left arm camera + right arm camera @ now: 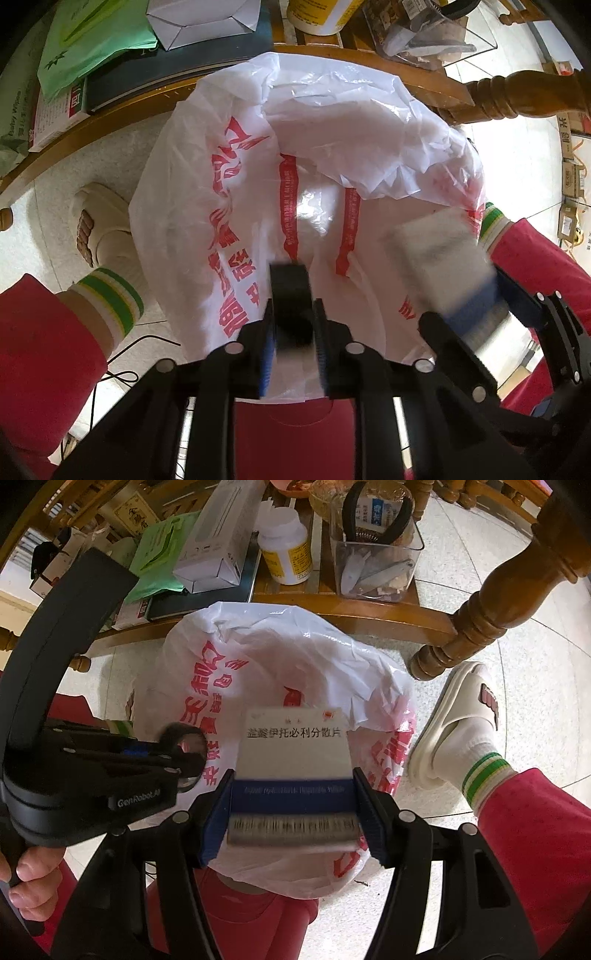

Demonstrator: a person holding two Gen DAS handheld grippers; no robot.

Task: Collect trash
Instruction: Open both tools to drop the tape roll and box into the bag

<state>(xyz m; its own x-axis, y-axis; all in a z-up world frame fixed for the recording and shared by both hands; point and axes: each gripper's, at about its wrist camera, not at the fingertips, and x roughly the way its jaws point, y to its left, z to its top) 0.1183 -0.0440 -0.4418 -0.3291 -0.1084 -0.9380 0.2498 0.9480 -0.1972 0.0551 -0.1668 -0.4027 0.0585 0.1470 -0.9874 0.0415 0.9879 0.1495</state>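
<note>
A white plastic bag (295, 192) with red print hangs open between the person's legs, and it shows in the right wrist view (280, 664) too. My left gripper (291, 325) is shut on the bag's near rim and holds it up. My right gripper (291, 805) is shut on a white and blue medicine box (295, 753) and holds it over the bag's mouth. The box (443, 262) shows blurred at the bag's right side in the left wrist view, with the right gripper (517, 332) behind it. The left gripper's body (92, 775) is at the left of the right wrist view.
A wooden table's low shelf (332, 609) stands behind the bag, with a white bottle (288, 550), a clear box of tools (373, 557), a white carton (221, 542) and green packets (155, 557). A table leg (491, 605) is at the right. Slippered feet (458, 716) rest on the tiled floor.
</note>
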